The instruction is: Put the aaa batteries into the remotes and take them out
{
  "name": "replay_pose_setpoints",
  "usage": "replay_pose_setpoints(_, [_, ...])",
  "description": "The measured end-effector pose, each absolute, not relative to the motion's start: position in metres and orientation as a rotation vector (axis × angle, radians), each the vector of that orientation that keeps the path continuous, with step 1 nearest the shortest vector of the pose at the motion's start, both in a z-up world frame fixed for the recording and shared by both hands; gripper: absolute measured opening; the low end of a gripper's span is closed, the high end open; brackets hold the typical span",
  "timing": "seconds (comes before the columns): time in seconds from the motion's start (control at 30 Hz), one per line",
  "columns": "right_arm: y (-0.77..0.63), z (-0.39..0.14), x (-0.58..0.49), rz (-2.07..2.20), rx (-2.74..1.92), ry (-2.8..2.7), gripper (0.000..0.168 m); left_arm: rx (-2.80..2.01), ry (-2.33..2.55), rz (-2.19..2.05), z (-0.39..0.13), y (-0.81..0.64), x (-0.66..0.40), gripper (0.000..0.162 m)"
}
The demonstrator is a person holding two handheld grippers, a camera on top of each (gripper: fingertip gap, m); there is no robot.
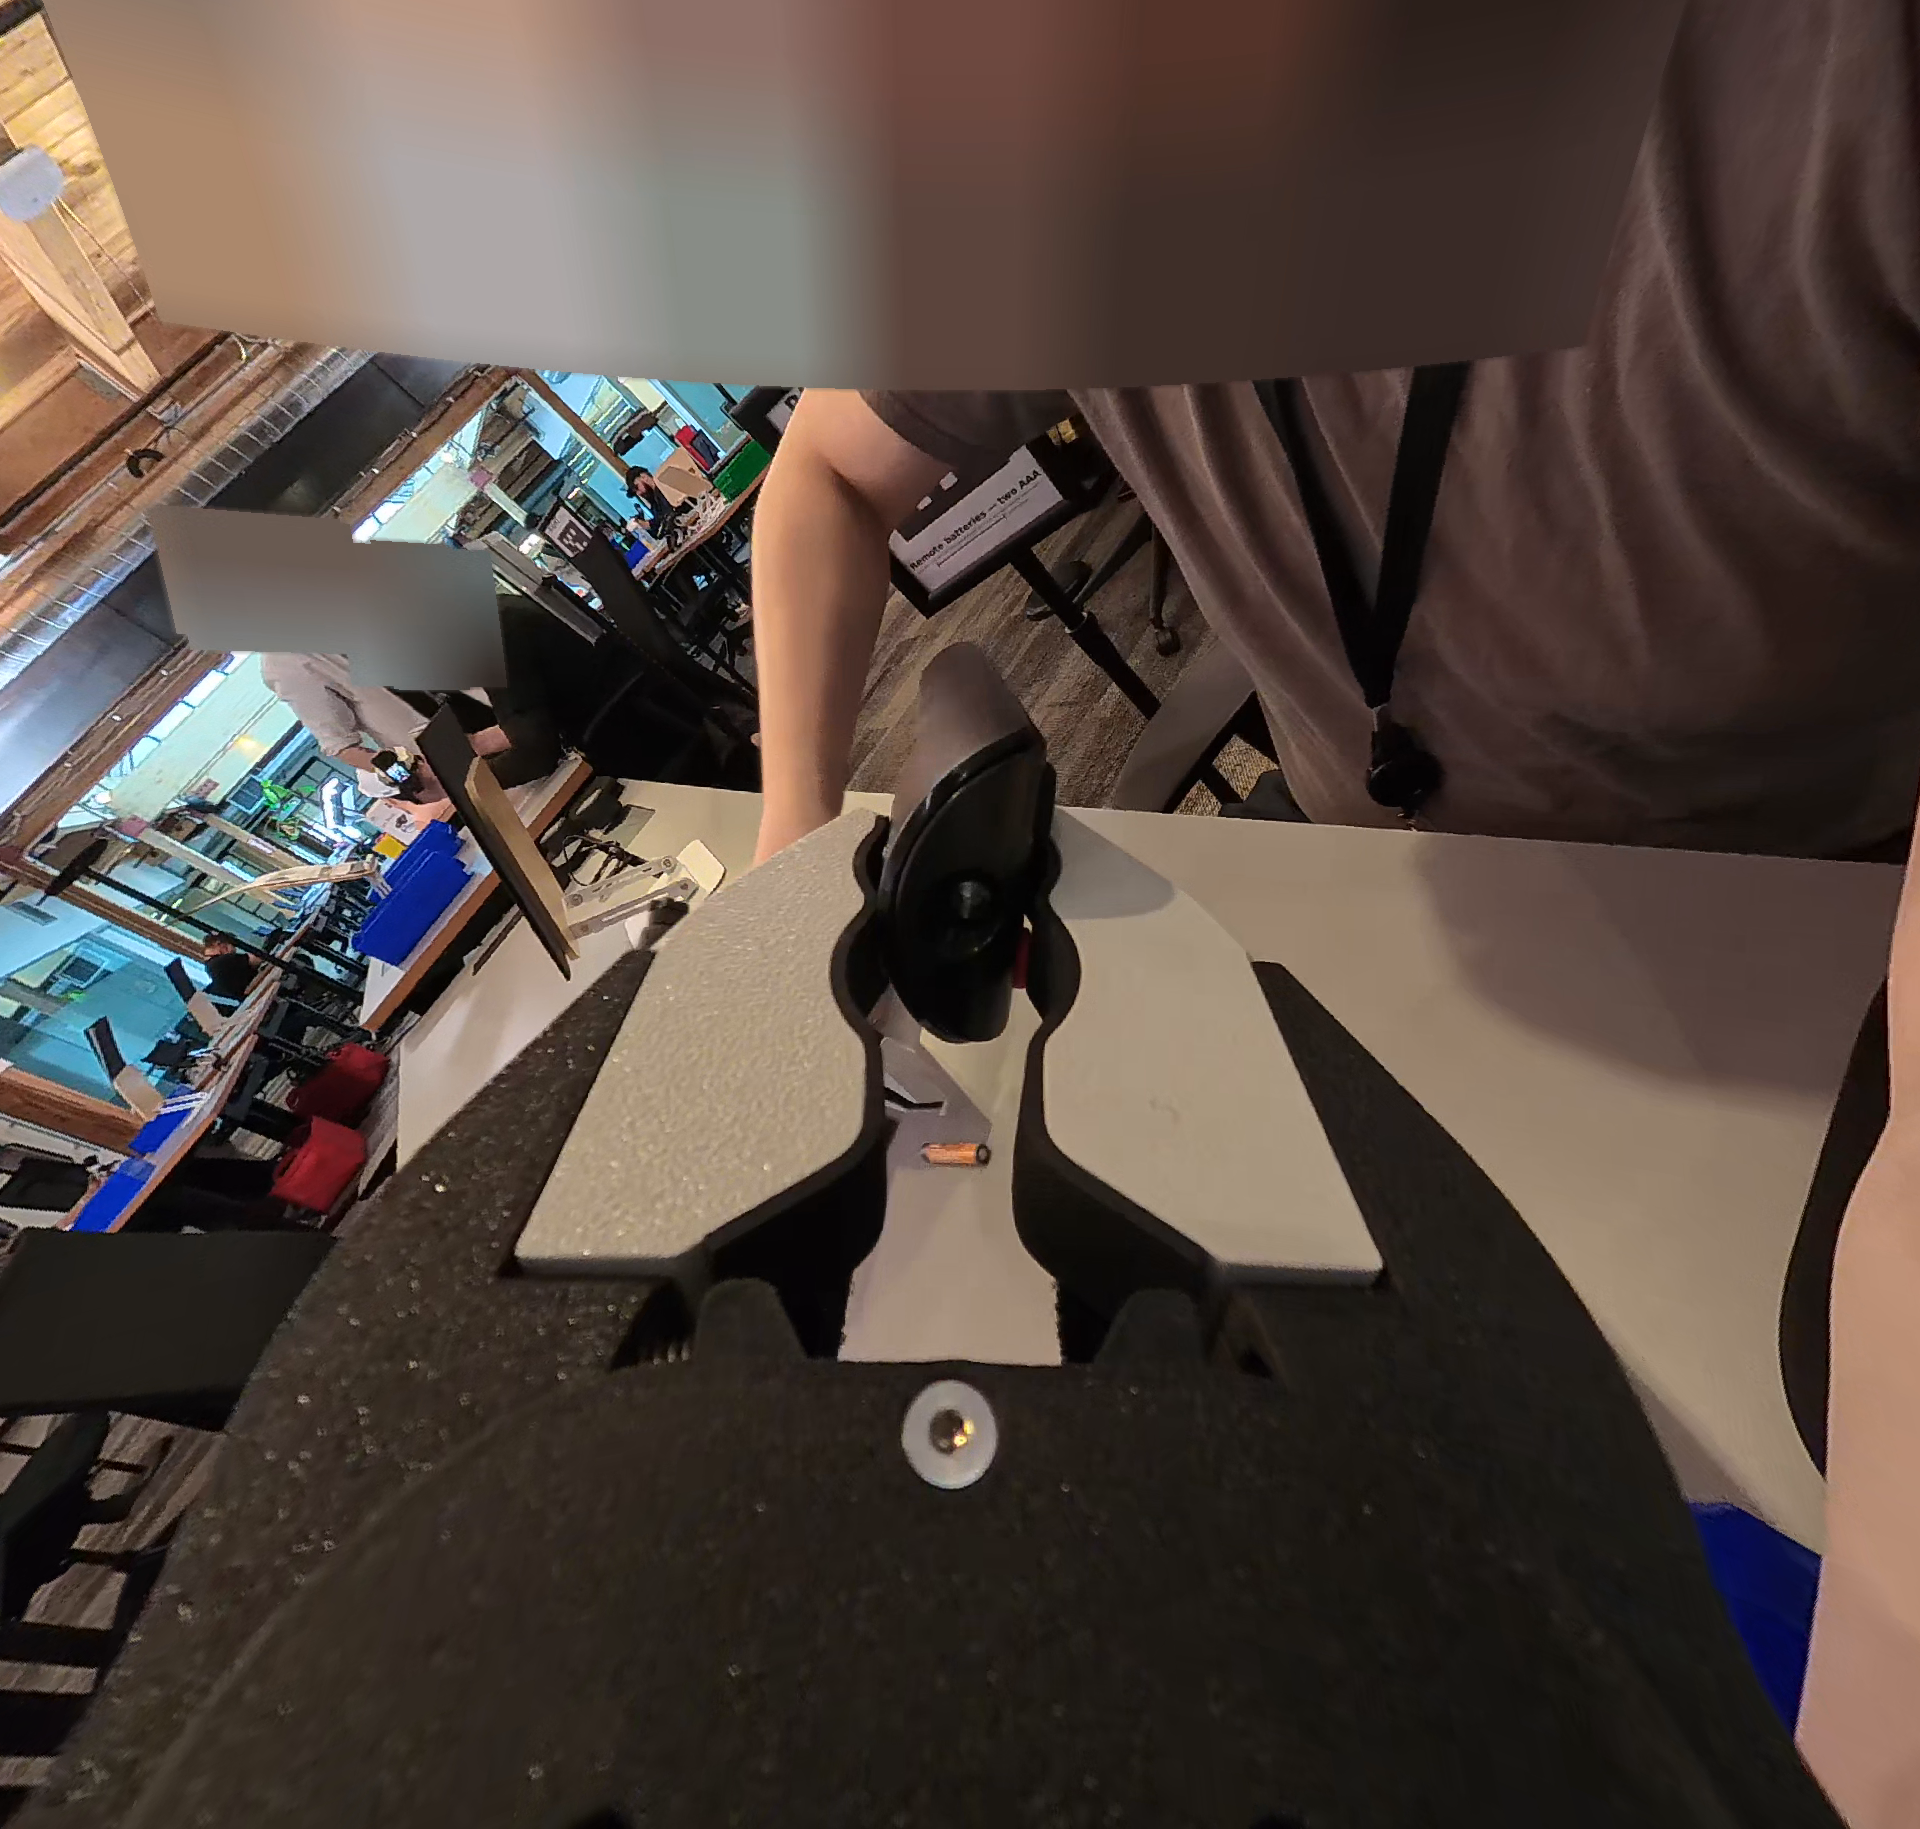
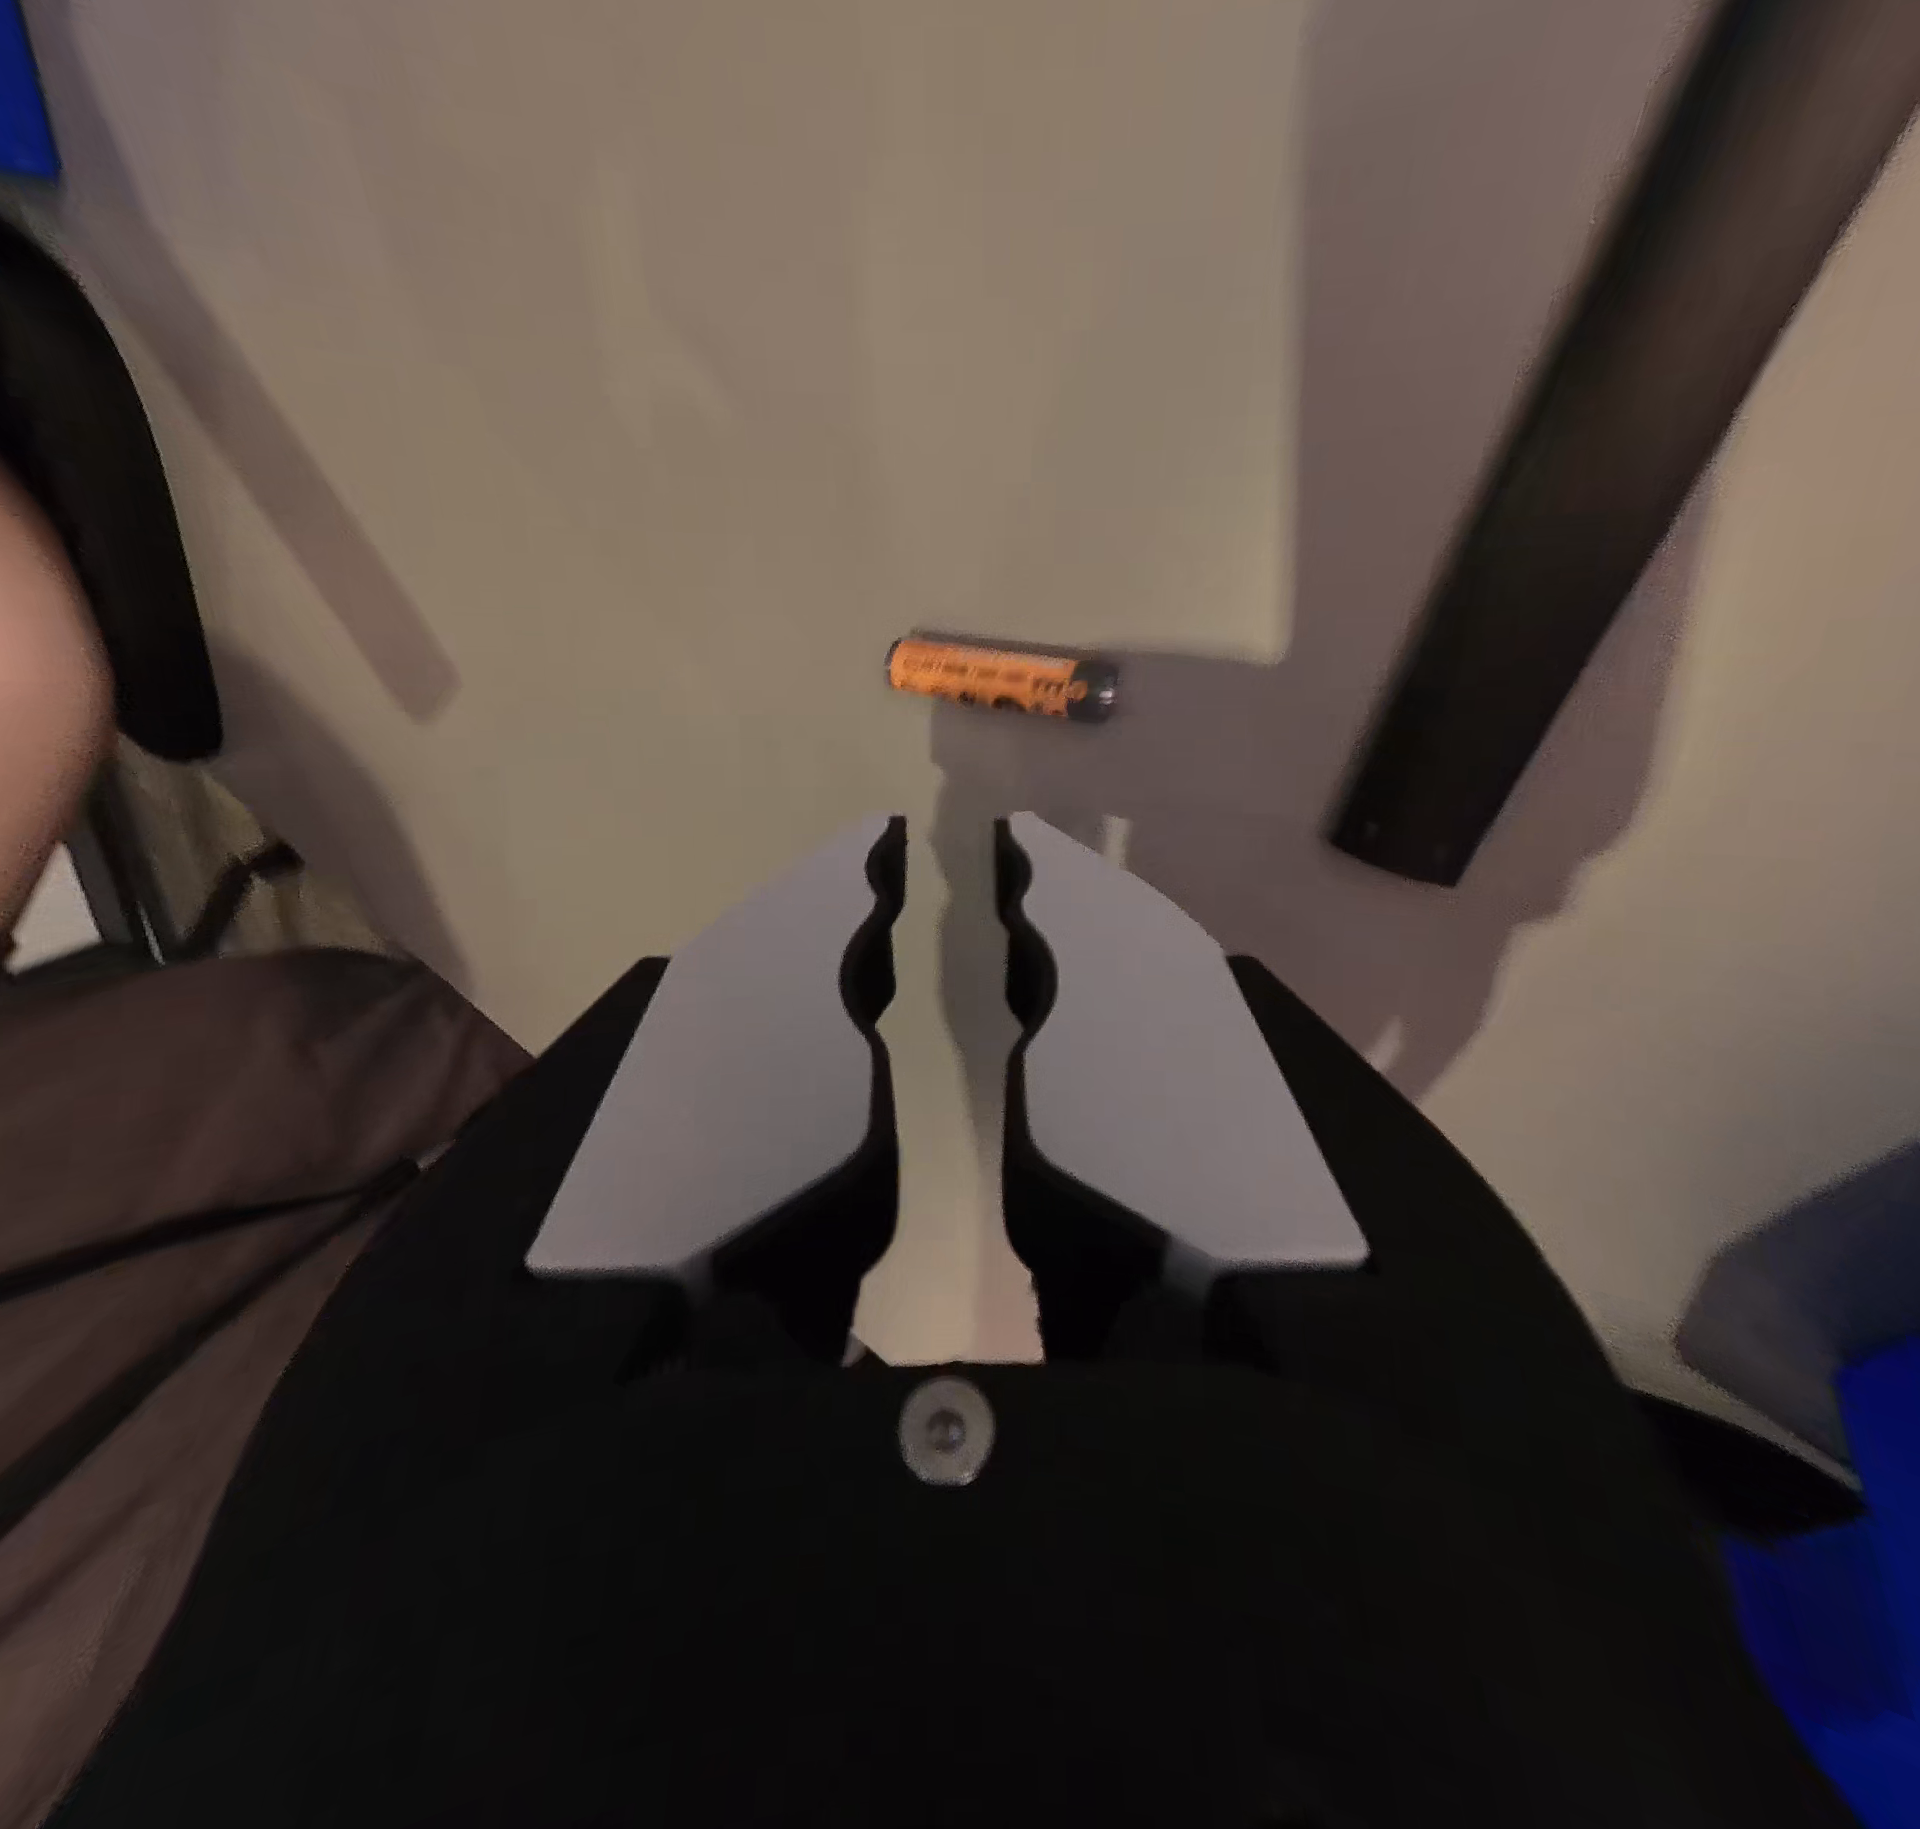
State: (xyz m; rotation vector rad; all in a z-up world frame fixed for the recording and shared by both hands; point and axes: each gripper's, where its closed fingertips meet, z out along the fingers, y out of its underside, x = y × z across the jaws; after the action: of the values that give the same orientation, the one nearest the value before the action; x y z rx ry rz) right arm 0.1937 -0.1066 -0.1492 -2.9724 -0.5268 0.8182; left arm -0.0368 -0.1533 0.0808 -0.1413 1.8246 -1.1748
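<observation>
On the white table [image 2: 727,325], 1 orange battery [image 2: 1003,679] lies just ahead of the right gripper [image 2: 948,829], fingers slightly apart and empty; the left gripper [image 1: 961,906] pinches a black remote [image 1: 961,886], lifted above the table

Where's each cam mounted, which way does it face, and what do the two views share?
Left wrist view: on the left gripper, facing along its fingers over the white table toward the person's torso; it clamps a black remote; a forearm shows.
Right wrist view: on the right gripper, tilted down at the table; jaws slightly apart, empty; a long black object lies right.
Shared: the orange battery on the table.
</observation>
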Motion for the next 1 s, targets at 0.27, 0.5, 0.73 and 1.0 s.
replay_pose_setpoints(0.27, [-0.111,-0.157,0.194,0.912,-2.964,-0.188,0.037,-0.140,1.836,-1.169,0.080,-0.155,-0.035,0.023])
replay_pose_setpoints(0.5, [-0.108,-0.160,0.190,0.669,-2.998,-0.355,0.035,-0.138,1.848,-1.155,0.080,-0.156,-0.036,0.023])
replay_pose_setpoints(0.73, [-0.088,-0.164,0.186,0.403,-3.011,-0.552,0.032,-0.118,1.847,-1.153,0.082,-0.160,-0.039,0.024])
replay_pose_setpoints(1.0, [-0.103,-0.168,0.180,0.062,-2.937,-0.989,0.033,-0.110,1.846,-1.155,0.082,-0.161,-0.043,0.023])
